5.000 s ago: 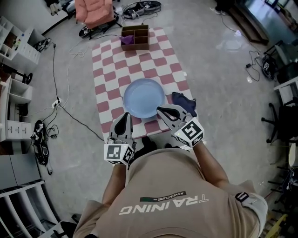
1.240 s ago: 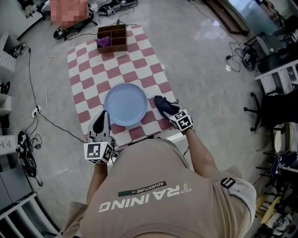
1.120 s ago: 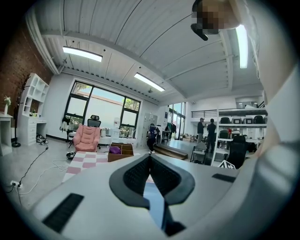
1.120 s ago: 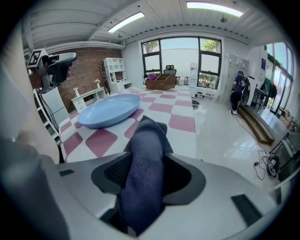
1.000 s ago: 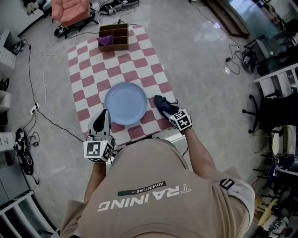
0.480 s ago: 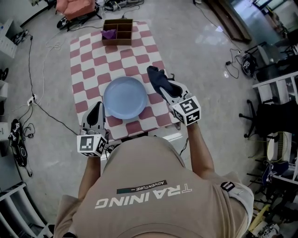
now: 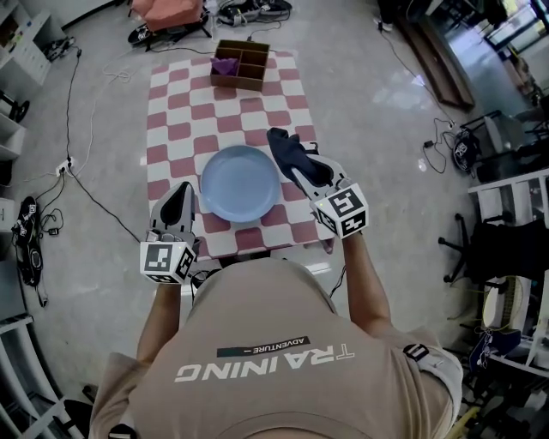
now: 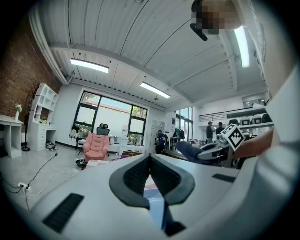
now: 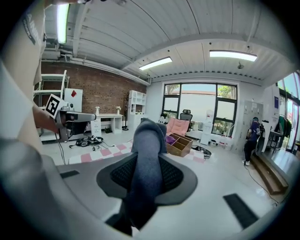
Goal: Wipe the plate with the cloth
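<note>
A light blue plate [image 7: 241, 183] lies on the red-and-white checked table [image 7: 184, 94], near its front edge. My right gripper [image 7: 296, 168] is shut on a dark blue cloth [image 7: 286, 150], held in the air over the plate's right rim. Its jaws have just closed on the cloth, which bulges between the pads in the right gripper view [image 9: 147, 161] and droops past the tips. My left gripper [image 7: 181, 194] hovers at the plate's left edge, shut with nothing in it. The left gripper view shows its fingertips [image 8: 150, 158] touching.
A wooden compartment box [image 7: 241, 64] with a purple item sits at the table's far end. A pink chair [image 7: 167, 9] and cables lie on the floor beyond. Desks and chairs stand to the right. The person's torso fills the lower head view.
The right gripper closed on the cloth, which lay on the table right of the plate, and lifted it up and toward the plate. The left gripper shifted only slightly.
</note>
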